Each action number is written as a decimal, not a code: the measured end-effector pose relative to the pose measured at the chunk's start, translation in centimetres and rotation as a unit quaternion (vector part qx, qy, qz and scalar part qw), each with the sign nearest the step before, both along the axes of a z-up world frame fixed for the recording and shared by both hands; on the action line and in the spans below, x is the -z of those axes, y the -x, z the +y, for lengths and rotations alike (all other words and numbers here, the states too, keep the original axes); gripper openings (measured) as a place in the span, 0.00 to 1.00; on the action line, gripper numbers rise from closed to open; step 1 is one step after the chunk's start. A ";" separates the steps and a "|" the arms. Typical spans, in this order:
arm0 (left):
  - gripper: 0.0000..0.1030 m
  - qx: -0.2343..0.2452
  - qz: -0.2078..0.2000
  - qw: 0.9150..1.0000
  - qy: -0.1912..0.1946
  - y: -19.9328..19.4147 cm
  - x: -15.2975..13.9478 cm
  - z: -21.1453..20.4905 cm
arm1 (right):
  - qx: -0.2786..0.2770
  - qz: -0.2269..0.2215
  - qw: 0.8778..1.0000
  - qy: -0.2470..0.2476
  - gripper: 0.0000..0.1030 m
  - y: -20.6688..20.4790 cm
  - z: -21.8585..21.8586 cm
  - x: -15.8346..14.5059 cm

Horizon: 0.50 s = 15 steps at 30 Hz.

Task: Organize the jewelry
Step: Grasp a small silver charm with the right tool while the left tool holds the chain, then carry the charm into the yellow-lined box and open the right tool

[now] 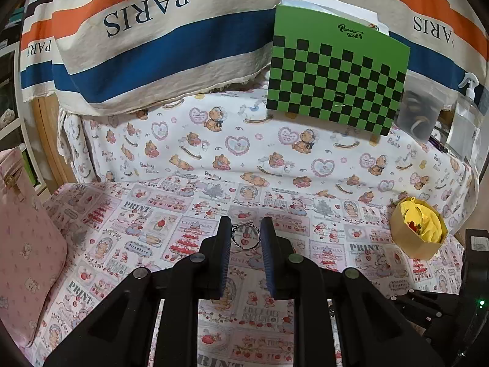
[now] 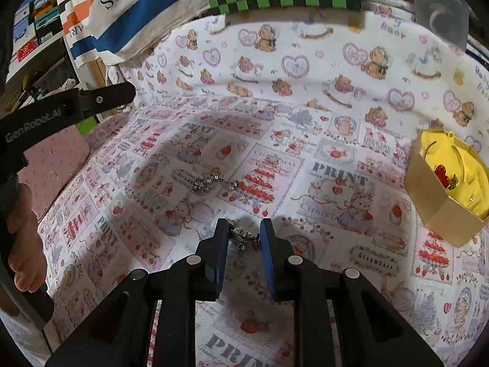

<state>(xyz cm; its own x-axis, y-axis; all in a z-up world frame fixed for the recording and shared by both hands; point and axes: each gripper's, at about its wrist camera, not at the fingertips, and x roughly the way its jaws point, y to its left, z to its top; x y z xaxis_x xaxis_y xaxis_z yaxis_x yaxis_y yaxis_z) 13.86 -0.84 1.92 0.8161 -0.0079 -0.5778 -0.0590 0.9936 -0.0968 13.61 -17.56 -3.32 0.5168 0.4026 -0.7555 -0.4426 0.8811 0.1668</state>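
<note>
Jewelry here is small, light and slippery, so you must pinch w/ care. Left gripper (image 1: 244,237) stands narrow and holds nothing; a beaded ring bracelet (image 1: 246,238) lies flat on the printed cloth (image 1: 152,214) just beyond its tips, seen btw. the two fingers. It is a loose loop, so take it by one side of the rim. Right gripper (image 2: 244,235) is also narrow; a silver metal piece (image 2: 241,238) sits btw. its pads, but I cannot tell if they press it. Another silver chain (image 2: 211,182) lies ahead, a bit left. Gold box (image 2: 440,189) w/ yellow lining is far right.
</note>
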 end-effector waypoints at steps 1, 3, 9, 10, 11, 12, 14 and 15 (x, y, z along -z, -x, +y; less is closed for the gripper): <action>0.18 0.000 0.002 1.000 0.000 -0.1 0.1 0.0 | 0.000 0.002 1.000 -0.002 0.22 -0.1 -0.1 0.0; 0.18 0.000 0.005 1.000 0.001 -0.1 0.2 0.0 | 0.002 0.000 1.000 -0.005 0.21 0.0 -0.3 0.0; 0.18 0.000 -0.001 1.000 0.000 0.0 0.1 0.0 | 0.014 -0.024 0.999 -0.025 0.21 0.3 -1.6 -1.6; 0.18 -0.001 -0.001 1.000 -0.002 0.0 0.1 0.0 | 0.016 -0.027 0.999 -0.029 0.21 0.3 -1.9 -1.9; 0.18 -0.001 -0.002 1.000 -0.003 0.0 0.1 -0.1 | 0.020 -0.034 0.999 -0.033 0.21 0.4 -2.4 -2.4; 0.18 0.001 -0.002 1.000 -0.003 -0.1 0.1 -0.2 | 0.024 -0.041 0.998 -0.035 0.21 0.5 -2.7 -2.8; 0.18 0.004 -0.006 1.000 -0.004 0.0 0.1 -0.3 | 0.031 -0.060 0.997 -0.042 0.21 0.6 -3.6 -3.8; 0.18 0.006 -0.008 1.000 -0.004 0.0 0.0 -0.4 | 0.036 -0.067 0.996 -0.045 0.21 0.6 -4.0 -4.2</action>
